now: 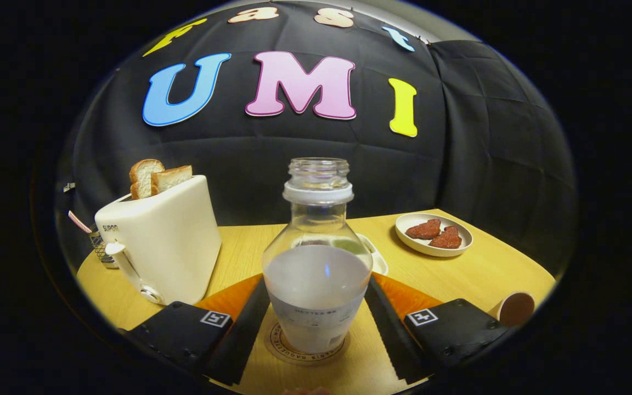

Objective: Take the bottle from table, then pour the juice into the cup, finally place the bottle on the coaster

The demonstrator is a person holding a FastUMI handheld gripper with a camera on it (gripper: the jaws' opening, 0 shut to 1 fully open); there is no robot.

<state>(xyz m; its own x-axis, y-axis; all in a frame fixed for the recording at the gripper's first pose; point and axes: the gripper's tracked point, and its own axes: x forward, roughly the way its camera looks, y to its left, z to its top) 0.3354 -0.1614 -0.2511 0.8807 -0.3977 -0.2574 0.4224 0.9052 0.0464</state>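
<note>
Tool [317, 323] fingers flanking bottle [317, 274] on coaster [305, 351], grip unclear, toaster [162, 241] beside, plate [434, 235] beyond

evenly lit, sharp centre, fisheye-bent dim edges

One bottle [317, 258] stands upright on one round coaster [304, 351] at the lower centre of the frame, between the two fingers [242, 323] of one gripper [316, 321], which flank the bottle closely; contact cannot be confirmed. One toaster [162, 241] occupies the left of the frame and carries two slices of bread [157, 178]. One plate [433, 235] at the right of centre holds two reddish-brown pieces of food [436, 233]. One cup [515, 308] sits at the lower right. One table [486, 274] supports all items. One white dish [373, 255] is partly hidden behind the bottle.
</note>
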